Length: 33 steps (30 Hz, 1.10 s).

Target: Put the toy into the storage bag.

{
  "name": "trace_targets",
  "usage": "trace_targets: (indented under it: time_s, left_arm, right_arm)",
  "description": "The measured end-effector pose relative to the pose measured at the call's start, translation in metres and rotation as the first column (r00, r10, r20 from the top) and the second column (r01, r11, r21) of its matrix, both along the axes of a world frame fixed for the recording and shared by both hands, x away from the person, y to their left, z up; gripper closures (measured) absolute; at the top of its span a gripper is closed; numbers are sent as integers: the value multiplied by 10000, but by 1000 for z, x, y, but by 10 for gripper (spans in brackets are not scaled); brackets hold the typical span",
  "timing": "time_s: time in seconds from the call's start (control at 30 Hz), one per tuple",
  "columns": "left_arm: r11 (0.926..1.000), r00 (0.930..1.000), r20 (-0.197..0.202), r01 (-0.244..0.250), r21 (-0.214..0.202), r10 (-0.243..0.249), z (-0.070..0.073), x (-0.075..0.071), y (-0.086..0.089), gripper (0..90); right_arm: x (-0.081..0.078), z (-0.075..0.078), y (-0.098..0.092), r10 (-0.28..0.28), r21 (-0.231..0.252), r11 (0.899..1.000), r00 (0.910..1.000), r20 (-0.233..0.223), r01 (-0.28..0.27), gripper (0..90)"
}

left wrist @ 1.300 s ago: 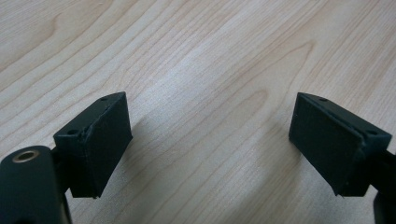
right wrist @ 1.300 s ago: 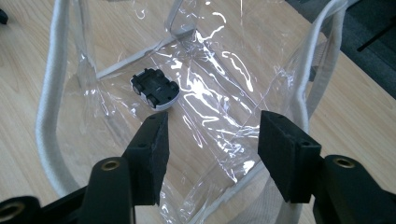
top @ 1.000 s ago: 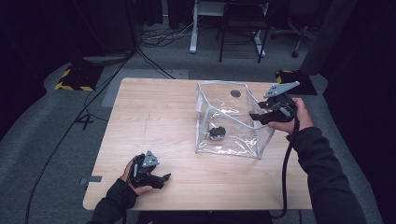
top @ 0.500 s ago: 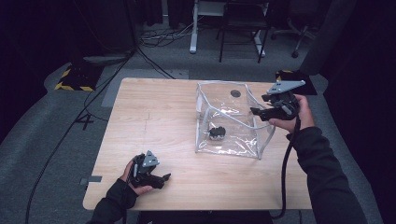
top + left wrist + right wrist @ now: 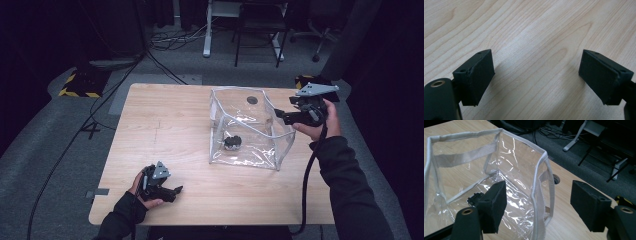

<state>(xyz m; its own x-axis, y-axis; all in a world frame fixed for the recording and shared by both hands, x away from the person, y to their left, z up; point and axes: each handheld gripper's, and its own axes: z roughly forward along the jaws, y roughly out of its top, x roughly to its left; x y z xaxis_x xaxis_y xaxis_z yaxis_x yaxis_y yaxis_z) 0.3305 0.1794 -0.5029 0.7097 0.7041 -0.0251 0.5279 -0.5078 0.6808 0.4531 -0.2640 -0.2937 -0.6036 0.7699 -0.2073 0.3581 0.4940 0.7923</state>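
Both jaws of the right claw [image 5: 537, 207] gape astride the clear bag's [image 5: 499, 182] white rim, left claw [image 5: 536, 77] released.

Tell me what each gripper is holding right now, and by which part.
Nothing. The left gripper is open over bare table; the right gripper is open beside the clear bag's rim, not gripping it.

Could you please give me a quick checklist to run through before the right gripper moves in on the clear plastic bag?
1. Right gripper open: ok, jaws wide apart.
2. White-trimmed rim of the clear plastic bag between its jaws: ok.
3. Bag standing open on the light wooden table: ok.
4. Small black object lying inside the bag: ok.
5. Left gripper open, away from the bag: ok.
6. Jaws touching the rim: cannot tell.
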Motion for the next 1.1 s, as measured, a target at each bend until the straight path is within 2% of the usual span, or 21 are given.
trace_targets:
  time_s: [0.23,0.63,0.73,1.1]
  left_arm:
    - [10000,10000,2,-2,0,2,0,0,0,133]
    - [10000,10000,2,3,3,-3,0,0,0,133]
    - [10000,10000,2,0,-1,0,0,0,0,133]
    - [10000,10000,2,-2,-1,2,0,0,0,133]
  right_arm:
    - [1,-1,-7,-481,476,9978,9986,240,470,286]
    - [3,-6,-21,-1070,418,9935,9938,288,1058,286]
    - [4,-7,-25,-1208,565,9912,9926,160,1197,286]
    - [6,-14,-40,-1620,449,9858,9868,-28,1620,283]
